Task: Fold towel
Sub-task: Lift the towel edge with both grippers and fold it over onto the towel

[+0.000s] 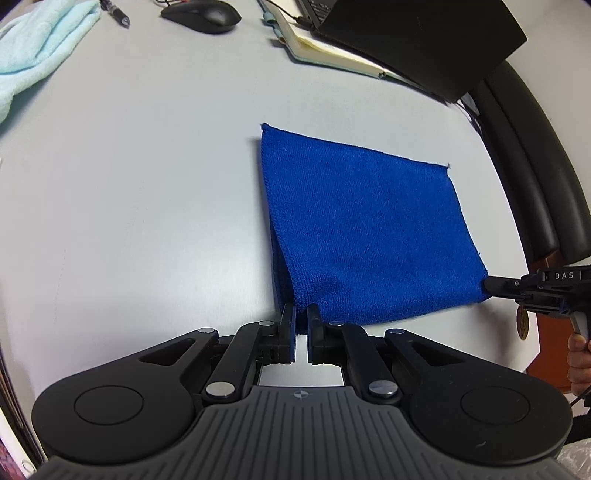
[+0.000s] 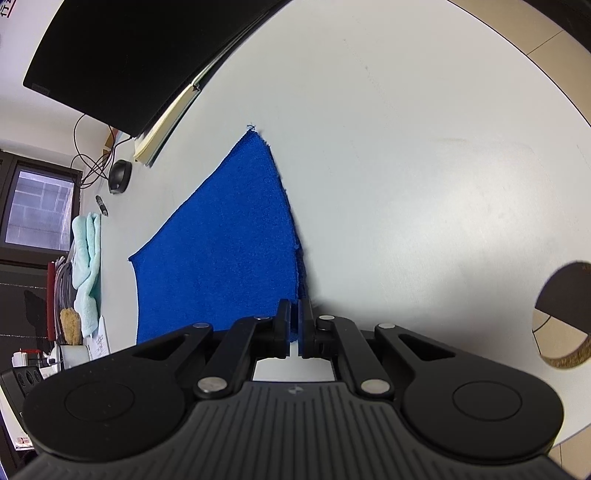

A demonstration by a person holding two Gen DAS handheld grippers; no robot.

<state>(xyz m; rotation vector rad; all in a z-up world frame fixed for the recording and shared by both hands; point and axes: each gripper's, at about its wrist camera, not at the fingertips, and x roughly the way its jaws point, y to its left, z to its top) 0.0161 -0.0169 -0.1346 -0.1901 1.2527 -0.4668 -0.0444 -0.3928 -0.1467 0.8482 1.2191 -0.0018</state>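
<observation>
So the blue towel [image 1: 362,229] is lying folded over on the white tabletop [image 1: 147,192], a bit right of centre in the left wrist view. The left claw [image 1: 302,314] is pinched tight on its near corner at 6 o'clock, cloth squeezed between the fingers. The right claw [image 2: 294,314] is clamped on the other near corner, over at 3 o'clock. A light towel [image 1: 33,40] sits at 10 o'clock, a mouse [image 1: 201,14] at 12, and a laptop [image 1: 424,40] at 1.
</observation>
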